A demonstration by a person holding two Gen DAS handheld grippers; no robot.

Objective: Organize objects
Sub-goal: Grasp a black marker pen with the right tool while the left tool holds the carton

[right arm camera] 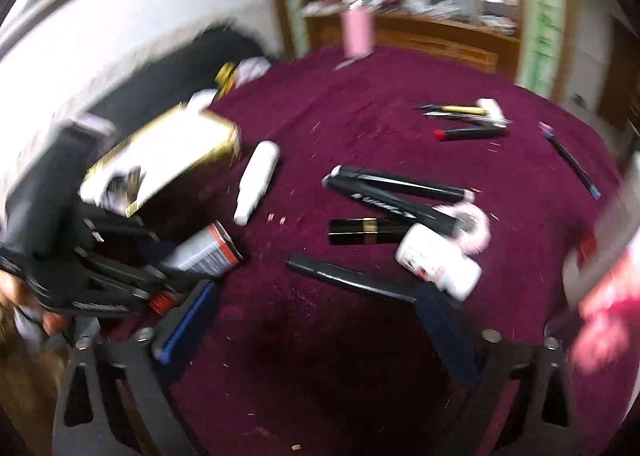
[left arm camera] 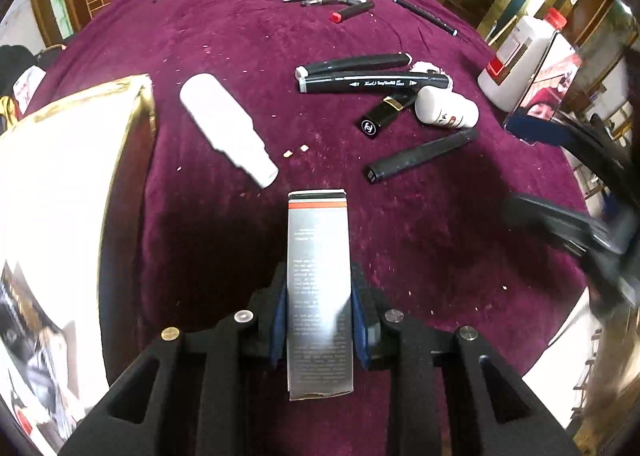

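My left gripper (left arm camera: 320, 320) is shut on a slim silver carton (left arm camera: 320, 288) with an orange and black band at its far end; the blue pads press its two long sides. The carton (right arm camera: 204, 252) and the left gripper (right arm camera: 100, 276) show at the left of the blurred right wrist view. My right gripper (right arm camera: 316, 320) stands open above the maroon tablecloth (right arm camera: 360, 376) with nothing between its fingers. Just beyond its fingertips lie a black tube (right arm camera: 348, 280), a small white bottle (right arm camera: 436, 260) and a black lipstick (right arm camera: 368, 232). The right gripper (left arm camera: 560, 232) appears as a dark blur at the right of the left wrist view.
A white and gold box (left arm camera: 68, 176) stands at the left, with a long white bottle (left arm camera: 228, 128) lying beside it. Two black markers (left arm camera: 372, 76), pens and a red-tipped stick (left arm camera: 352, 12) lie farther back. A big white bottle (left arm camera: 520, 56) and a phone (left arm camera: 548, 96) stand at the right edge.
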